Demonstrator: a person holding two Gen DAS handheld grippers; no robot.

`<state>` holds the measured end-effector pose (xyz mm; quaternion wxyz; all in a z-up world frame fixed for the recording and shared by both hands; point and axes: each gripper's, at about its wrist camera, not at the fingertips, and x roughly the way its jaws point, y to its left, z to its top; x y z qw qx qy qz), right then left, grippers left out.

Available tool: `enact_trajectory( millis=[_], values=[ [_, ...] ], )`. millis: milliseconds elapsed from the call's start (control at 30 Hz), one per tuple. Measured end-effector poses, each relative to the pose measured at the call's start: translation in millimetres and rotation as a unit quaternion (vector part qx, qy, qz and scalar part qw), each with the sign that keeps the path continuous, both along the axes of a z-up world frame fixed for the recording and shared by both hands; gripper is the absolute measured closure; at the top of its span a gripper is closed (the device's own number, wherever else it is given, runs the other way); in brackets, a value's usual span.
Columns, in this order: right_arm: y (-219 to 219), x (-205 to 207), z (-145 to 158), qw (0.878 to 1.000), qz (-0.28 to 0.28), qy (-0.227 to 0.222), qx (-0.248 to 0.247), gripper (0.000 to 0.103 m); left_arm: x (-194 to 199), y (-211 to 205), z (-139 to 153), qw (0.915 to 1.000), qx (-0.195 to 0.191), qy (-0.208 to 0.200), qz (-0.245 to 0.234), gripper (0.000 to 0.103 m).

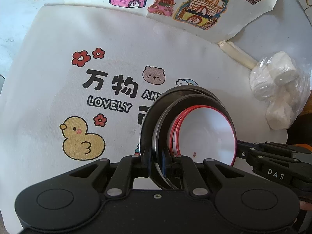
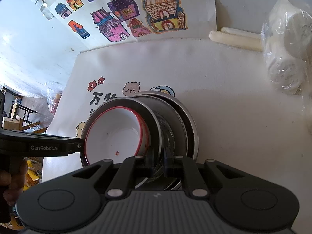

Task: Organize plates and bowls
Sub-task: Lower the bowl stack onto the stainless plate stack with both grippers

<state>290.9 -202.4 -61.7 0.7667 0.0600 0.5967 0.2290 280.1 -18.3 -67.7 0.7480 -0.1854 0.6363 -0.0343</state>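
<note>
Bowls [image 1: 187,132], nested, stiff, slippery metal with a breakable white one inside, sit gripped at opposite rims by left tongs [image 1: 156,165] and right tongs [image 2: 158,163].

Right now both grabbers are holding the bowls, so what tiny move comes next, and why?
Probably lower the nested stack gently onto the cartoon cloth. Both the left gripper and right gripper have jaws clamped on steel bowls, with the red-rimmed white bowl inside, tilted on edge rather than resting flat.
</note>
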Motion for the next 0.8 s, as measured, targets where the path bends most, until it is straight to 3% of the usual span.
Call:
enact_trajectory(
  millis=[800],
  values=[
    [-5, 15, -5, 1.0, -0.015, 0.002, -0.007, 0.093, 17, -8, -13, 0.9997, 0.006, 0.003, -0.024, 0.094]
  ],
)
